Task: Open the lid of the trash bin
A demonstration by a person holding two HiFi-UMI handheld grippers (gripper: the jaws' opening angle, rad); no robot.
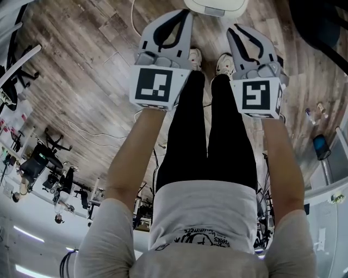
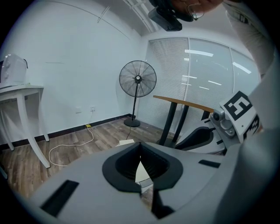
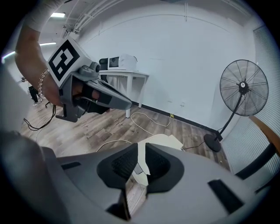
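Head view: the person stands on a wood floor (image 1: pixel 81 70) and looks down past their own legs. The left tool (image 1: pixel 186 13) and the right tool (image 1: pixel 232 28) are held out side by side, both pointing forward. The trash bin (image 1: pixel 215 5) is a white rounded shape at the top edge, just past the shoes (image 1: pixel 194 55). Only its near rim shows here, and its lid looks to be down. Both tools hang short of it, touching nothing.

Left gripper view: the left tool (image 2: pixel 140 144) has its jaws pressed together at the tips, with nothing between them. A pale sliver of the trash bin (image 2: pixel 142 173) shows through the hollow behind the tips, low and ahead. A standing fan (image 2: pixel 138 78) and a loose white cable (image 2: pixel 70 146) lie well beyond.

Right gripper view: the right tool (image 3: pixel 141 146) has its jaws a narrow slit apart and holds nothing. The bin's cream lid (image 3: pixel 164 141) lies flat just past the tips. A white counter (image 3: pixel 124 75) stands by the far wall.

By my reading the task has not started. The lid is shut and untouched, so reaching it, catching or pressing it, and lifting it are all left to do.
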